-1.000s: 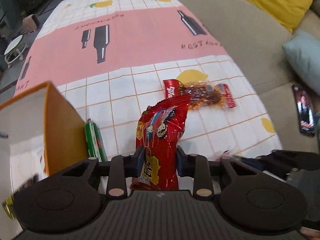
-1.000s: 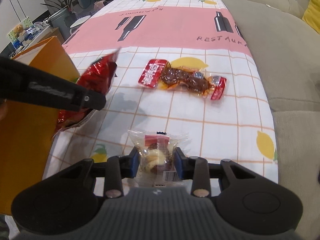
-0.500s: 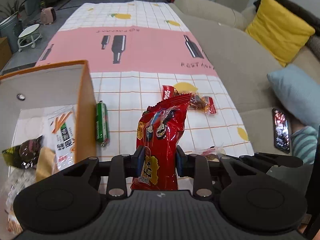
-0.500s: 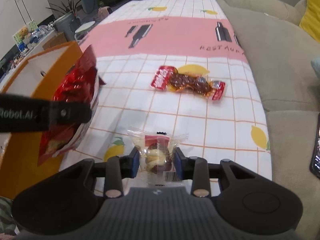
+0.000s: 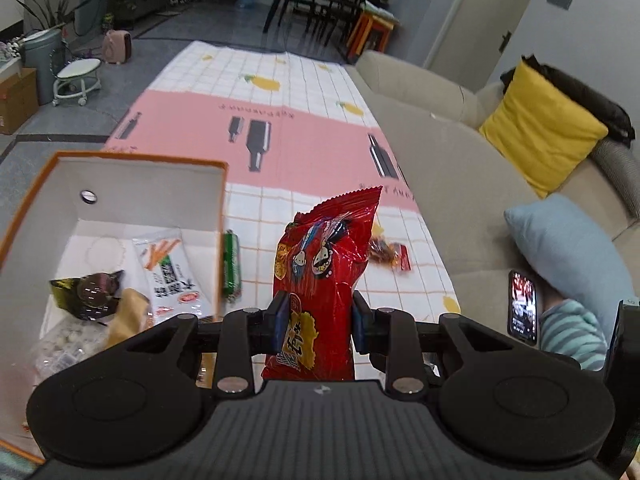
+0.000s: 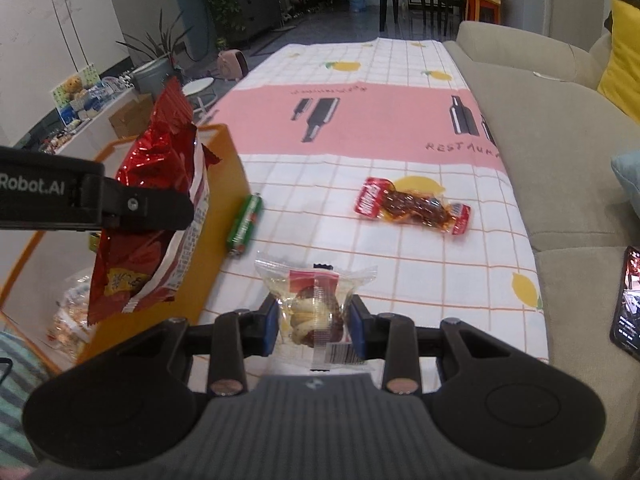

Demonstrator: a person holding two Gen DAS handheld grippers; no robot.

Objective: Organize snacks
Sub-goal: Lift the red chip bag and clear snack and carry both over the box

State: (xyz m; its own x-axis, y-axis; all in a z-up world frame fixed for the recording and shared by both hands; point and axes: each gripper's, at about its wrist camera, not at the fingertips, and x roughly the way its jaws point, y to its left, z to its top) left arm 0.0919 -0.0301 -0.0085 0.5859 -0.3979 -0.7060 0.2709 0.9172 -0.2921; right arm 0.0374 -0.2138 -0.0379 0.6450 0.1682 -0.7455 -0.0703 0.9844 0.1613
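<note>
Left wrist view: the left hand-held gripper [image 5: 316, 326] is clamped on a red snack bag [image 5: 322, 280], its blue pads pressing the bag's lower part from both sides while the crimped top stands up and leans a little to the right. The bag hangs above the near end of the counter [image 5: 280, 136], which is covered by a cloth with a pink band and a white grid with lemons. To its left stands an orange box [image 5: 120, 184] with a white inside, at the counter's near left corner; several packets already lie in it, among them a white one with orange sticks printed on it [image 5: 168, 268]. A green stick-shaped snack [image 5: 231, 268] lies on the cloth just beside the box's right wall.

Right wrist view: the right hand-held gripper [image 6: 314, 326] grips a clear packet of small pastries [image 6: 316, 304], the pads squeezing its sides, the barcode end toward the camera. It is held above the counter's near edge. The left hand-held gripper enters from the left with the red bag held beside the orange box's [image 6: 224, 184] right wall. A red-ended packet of dark dried meat [image 6: 412, 206] lies on the cloth toward the right edge, well apart from the green snack [image 6: 245, 226]. A beige sofa [image 6: 540, 140] runs along the counter's right edge, with a lit phone [image 6: 628, 300] on its seat.
</note>
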